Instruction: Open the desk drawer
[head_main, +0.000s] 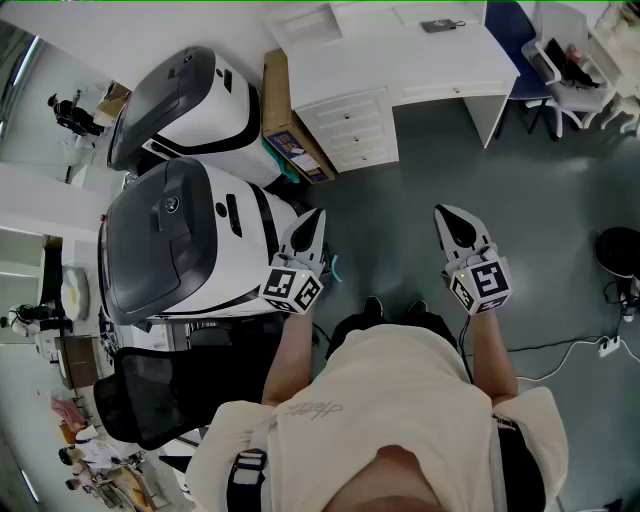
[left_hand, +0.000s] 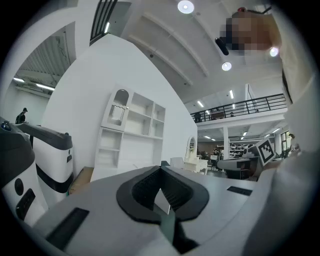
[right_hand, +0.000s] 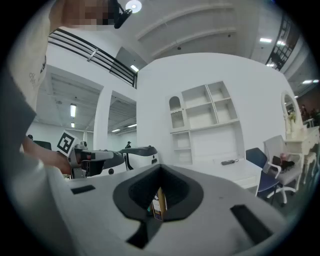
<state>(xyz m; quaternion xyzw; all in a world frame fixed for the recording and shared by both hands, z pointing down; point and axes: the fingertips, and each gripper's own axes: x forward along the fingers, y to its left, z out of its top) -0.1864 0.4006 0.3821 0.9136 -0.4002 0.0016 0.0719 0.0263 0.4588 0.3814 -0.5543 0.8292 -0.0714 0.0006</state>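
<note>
Left gripper (head_main: 312, 222) and right gripper (head_main: 452, 222): fingers (left_hand: 145, 190) together, empty, held level, seemingly in carry posture since the desk drawer (head_main: 356, 128), shut beneath the white tabletop (head_main: 440, 60), stands well apart across the floor (head_main: 420, 185).

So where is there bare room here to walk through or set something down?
The grey floor before the white desk is bare. The desk top is mostly free too, bar one small dark item near its back. It is crowded on the left: two big white machines and a cardboard box beside the desk.
</note>
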